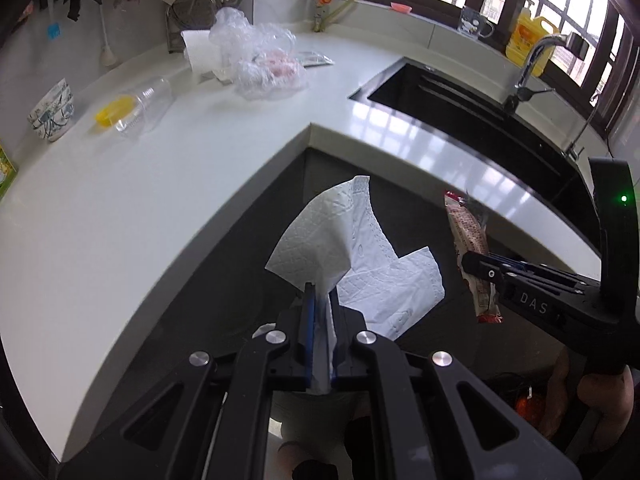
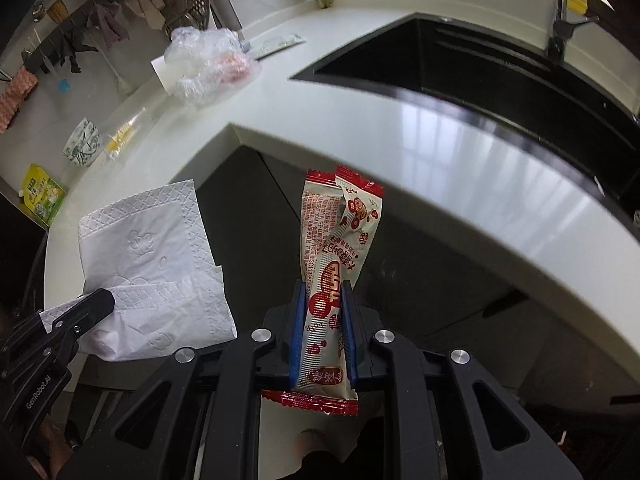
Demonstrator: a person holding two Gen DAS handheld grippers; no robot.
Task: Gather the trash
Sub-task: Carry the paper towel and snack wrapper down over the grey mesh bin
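**Two pieces of trash in hand, several left on the table**

The left gripper (image 1: 322, 320) is clamped almost fully closed on one white paper napkin (image 1: 356, 256), which fans out beyond its tips. The right gripper (image 2: 323, 320) is closed on one red-and-cream snack wrapper (image 2: 334, 248), with both ends of the wrapper sticking out past the pads. Both items hang in front of the dark cabinet (image 2: 256, 216), below the edge of the table (image 1: 160, 220) and near its inner corner; neither touches the table. No bin shows in either view, so where they will be dropped cannot be told.

Judged from the scene, collection is partly done: two pieces are lifted but not yet deposited. Still on the far left part of the table lie one crumpled clear plastic bag (image 1: 260, 56), one clear plastic cup (image 1: 140, 106) on its side with something yellow inside, and one flat packet (image 1: 316, 58) just beyond the bag. One patterned bowl (image 1: 52, 114) stands at the far left; it is probably not trash. One sink (image 1: 480, 120) occupies the right.
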